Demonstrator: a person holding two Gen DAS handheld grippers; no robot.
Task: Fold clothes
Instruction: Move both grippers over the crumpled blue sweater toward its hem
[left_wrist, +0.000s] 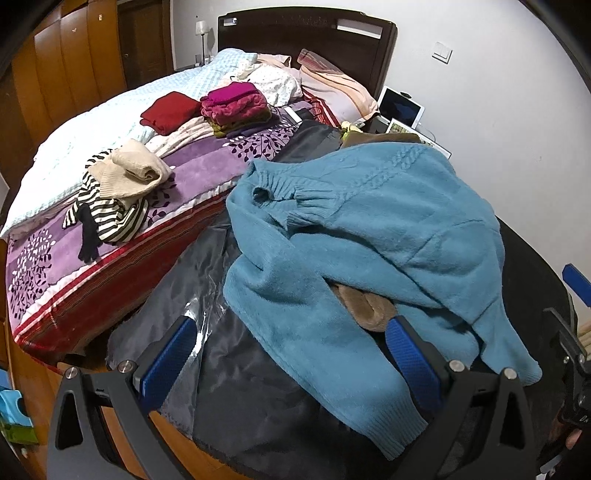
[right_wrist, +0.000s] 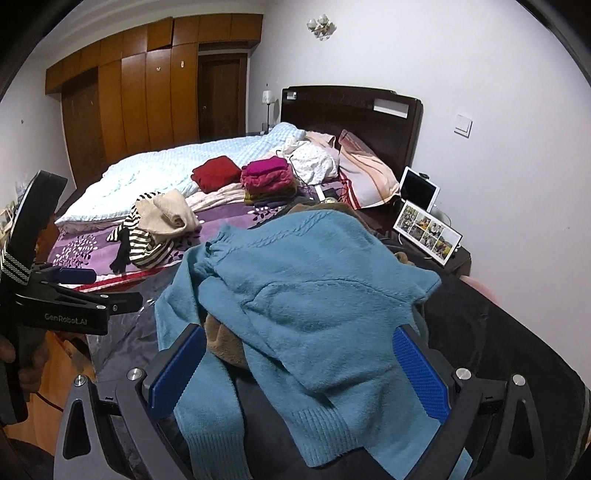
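Both grippers, left gripper (left_wrist: 291, 354) and right gripper (right_wrist: 301, 365), gape empty over a rumpled blue sweater (left_wrist: 369, 236) beside a clothes-strewn bed (left_wrist: 74, 155).

We see even, soft indoor light, sharp focus, faint shadows, and strong fisheye bending with black corners.

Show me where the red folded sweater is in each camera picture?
Left wrist view: the red folded sweater lies on the bed, upper left of the middle.
Right wrist view: the same sweater is left of the middle, farther away.
Shared landmark: the pink stack of folded clothes sits just to its right in both views.
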